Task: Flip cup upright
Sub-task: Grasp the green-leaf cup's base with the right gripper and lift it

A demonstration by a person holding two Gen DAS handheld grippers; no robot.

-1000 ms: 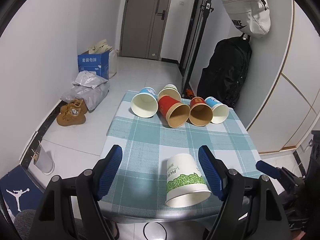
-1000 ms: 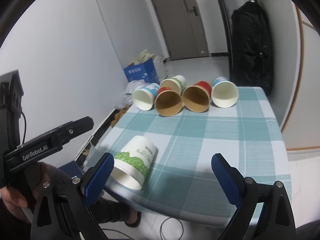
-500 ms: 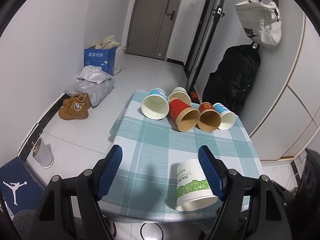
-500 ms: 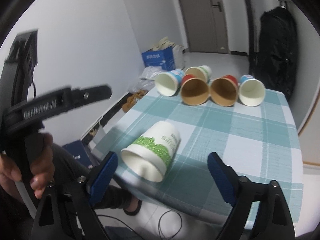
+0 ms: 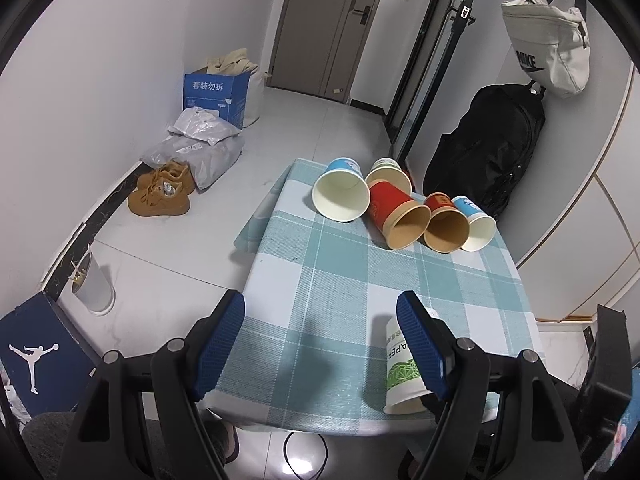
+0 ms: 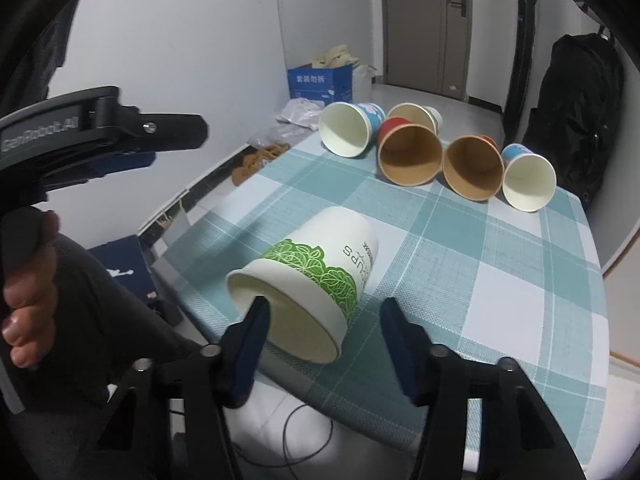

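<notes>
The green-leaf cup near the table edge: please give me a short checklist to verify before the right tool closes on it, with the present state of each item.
1. Green-leaf cup lies on its side, mouth toward the camera: ok.
2. Right tool open: ok.
3. Cup rim sits between its fingers: ok, though the left finger overlaps the mouth; contact cannot tell.
4. Left tool open and holding nothing: ok.
5. Five other cups lie far back, apart from this one: ok.
6. Cup lies close to the table front edge: not ok, it may roll off.
</notes>
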